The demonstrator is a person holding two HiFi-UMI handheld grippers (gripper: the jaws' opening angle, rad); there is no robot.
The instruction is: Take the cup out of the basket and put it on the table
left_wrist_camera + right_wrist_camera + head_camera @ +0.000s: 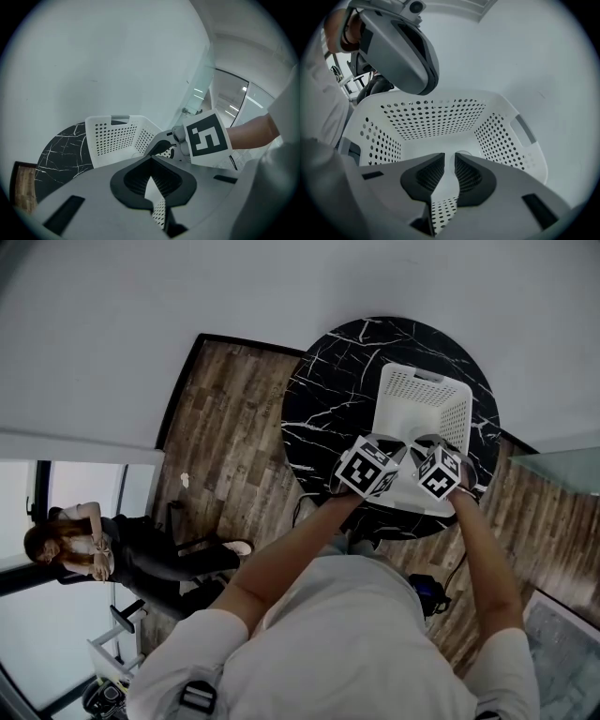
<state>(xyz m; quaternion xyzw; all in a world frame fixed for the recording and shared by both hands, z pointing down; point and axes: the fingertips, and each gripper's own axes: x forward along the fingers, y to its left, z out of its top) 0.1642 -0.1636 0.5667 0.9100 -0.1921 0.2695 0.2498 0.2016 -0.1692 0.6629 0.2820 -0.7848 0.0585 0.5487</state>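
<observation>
Desk: a round black desk (323, 390) with white veining is seen from above, standing on a wooden floor (225, 427).
Basket: a white perforated basket (398, 395) is set on the desk, toward its right side.
Cup: a faint pale rounded shape, probably the cup (462, 153), is glimpsed on the basket's bottom, just past the right claw's tips and untouched.
Left claw (150, 158): held at the basket's near edge, tips pressed together, nothing gripped.
Right claw (449, 159): pointed into the basket, jaws parted by a narrow gap, nothing between them.
Background: a seated person (103, 545) is seen at far left.
</observation>
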